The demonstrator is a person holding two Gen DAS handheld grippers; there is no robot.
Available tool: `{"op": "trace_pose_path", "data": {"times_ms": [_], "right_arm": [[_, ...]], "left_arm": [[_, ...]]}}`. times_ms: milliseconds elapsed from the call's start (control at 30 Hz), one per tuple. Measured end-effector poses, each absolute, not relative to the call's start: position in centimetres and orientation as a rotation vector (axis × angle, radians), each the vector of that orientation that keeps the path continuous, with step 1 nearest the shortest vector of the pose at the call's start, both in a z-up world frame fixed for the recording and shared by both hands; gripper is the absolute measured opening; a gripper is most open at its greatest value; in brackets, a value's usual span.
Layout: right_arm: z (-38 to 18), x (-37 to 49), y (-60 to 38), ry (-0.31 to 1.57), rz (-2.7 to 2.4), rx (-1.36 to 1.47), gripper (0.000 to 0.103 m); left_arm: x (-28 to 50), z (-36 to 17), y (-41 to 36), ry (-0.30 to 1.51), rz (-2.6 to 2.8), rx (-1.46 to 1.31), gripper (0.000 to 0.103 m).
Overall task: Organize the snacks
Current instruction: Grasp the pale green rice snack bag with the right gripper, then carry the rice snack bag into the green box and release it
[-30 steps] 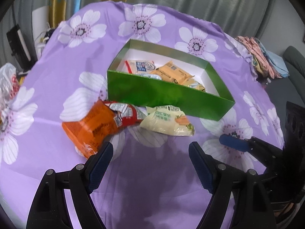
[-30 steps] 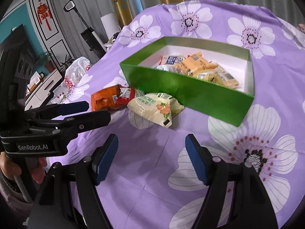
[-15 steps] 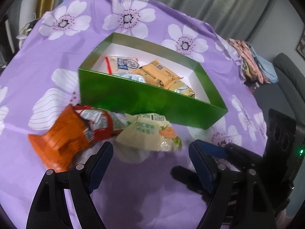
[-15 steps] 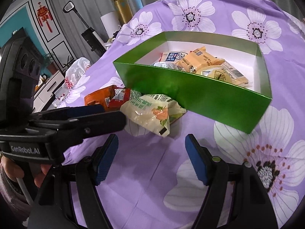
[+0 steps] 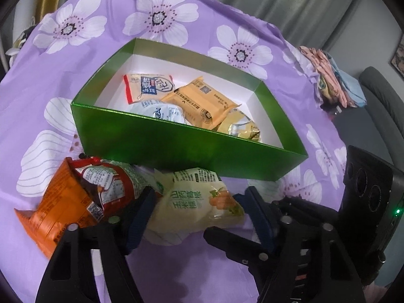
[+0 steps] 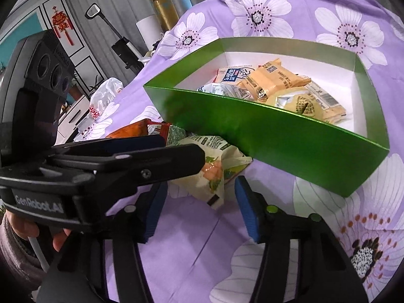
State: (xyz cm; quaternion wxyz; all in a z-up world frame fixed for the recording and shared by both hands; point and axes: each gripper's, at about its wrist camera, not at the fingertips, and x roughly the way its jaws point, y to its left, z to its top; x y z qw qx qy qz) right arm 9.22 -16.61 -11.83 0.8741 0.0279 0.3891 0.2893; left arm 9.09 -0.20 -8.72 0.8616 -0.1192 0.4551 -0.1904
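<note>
Right now, near to far
Left gripper (image 5: 197,217): jaws closing, straddling the pale yellow packet (image 5: 199,202); the pads sit beside its two ends, and I cannot tell that they press on it yet.
Right gripper (image 6: 199,207): jaws closing too; only the packet's near corner (image 6: 214,176) pokes between them, no contact visible.
Key relation: the pale yellow packet lies straight at twelve o'clock from the left jaws, its long axis running nine to three, across the gap. My judgement: the left hand is nearer and better placed.
Orange bag (image 5: 63,202): on the table at ten o'clock of the left jaws, touching the packet, overlapped by a red packet (image 5: 108,181).
Green box (image 5: 176,146): beyond, at twelve o'clock, already holding several snacks.
Table (image 5: 38,96): purple flowered cloth.
</note>
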Motion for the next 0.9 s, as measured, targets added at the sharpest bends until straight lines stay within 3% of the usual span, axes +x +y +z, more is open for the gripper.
{"op": "trace_pose_path", "data": {"times_ms": [300, 367, 900], "right_arm": [[-12.9, 9.8, -16.5, 0.858, 0.601, 0.063, 0.022], [-12.9, 9.8, -16.6, 0.859, 0.599, 0.065, 0.018], [-9.7, 6.1, -16.2, 0.762, 0.579, -0.032, 0.016]], "left_arm": [[9.4, -10.4, 0.0, 1.033, -0.392, -0.290, 0.038], [9.3, -10.2, 0.0, 1.026, -0.387, -0.289, 0.035], [5.3, -6.7, -0.7, 0.931, -0.374, -0.245, 0.031]]}}
